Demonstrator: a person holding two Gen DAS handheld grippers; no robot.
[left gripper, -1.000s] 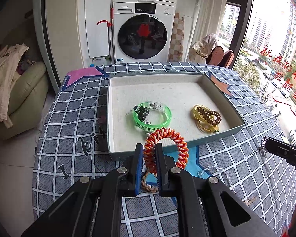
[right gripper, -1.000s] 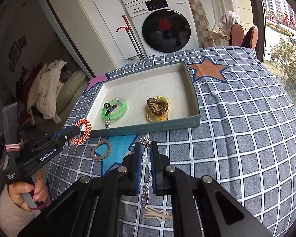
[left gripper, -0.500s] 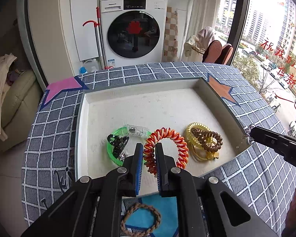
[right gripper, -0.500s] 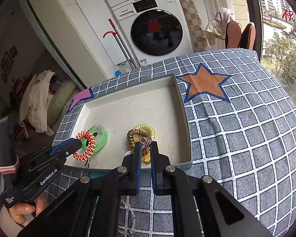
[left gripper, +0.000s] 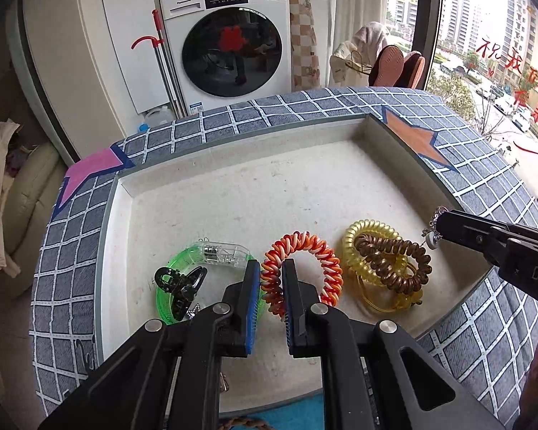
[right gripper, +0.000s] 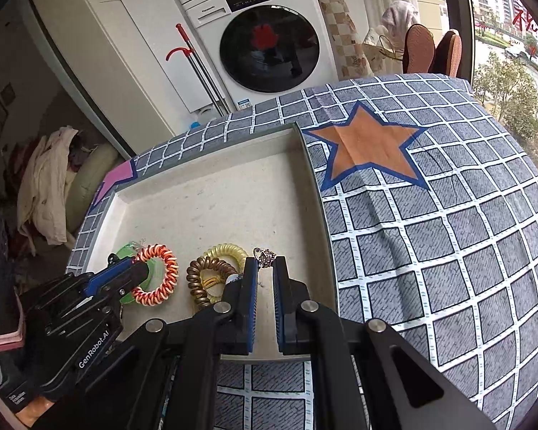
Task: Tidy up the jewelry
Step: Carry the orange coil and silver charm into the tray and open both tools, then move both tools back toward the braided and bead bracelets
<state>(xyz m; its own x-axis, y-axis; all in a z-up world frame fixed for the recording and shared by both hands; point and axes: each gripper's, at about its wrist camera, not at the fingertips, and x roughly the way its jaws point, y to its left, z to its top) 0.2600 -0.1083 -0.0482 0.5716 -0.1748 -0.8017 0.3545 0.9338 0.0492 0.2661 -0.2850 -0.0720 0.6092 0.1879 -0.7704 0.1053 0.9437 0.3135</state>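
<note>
The orange-and-white spiral bracelet, clamped in the left gripper, now hangs inside the tray, no longer over the checked cloth. The right gripper, pinching a silver chain, has come in too; both look ready for release.

Bench covered in grey-blue grid cloth with orange star and pink star patches. Shallow grey tray sits directly on it. Braided brown cord on a blue patch at near edge.
</note>
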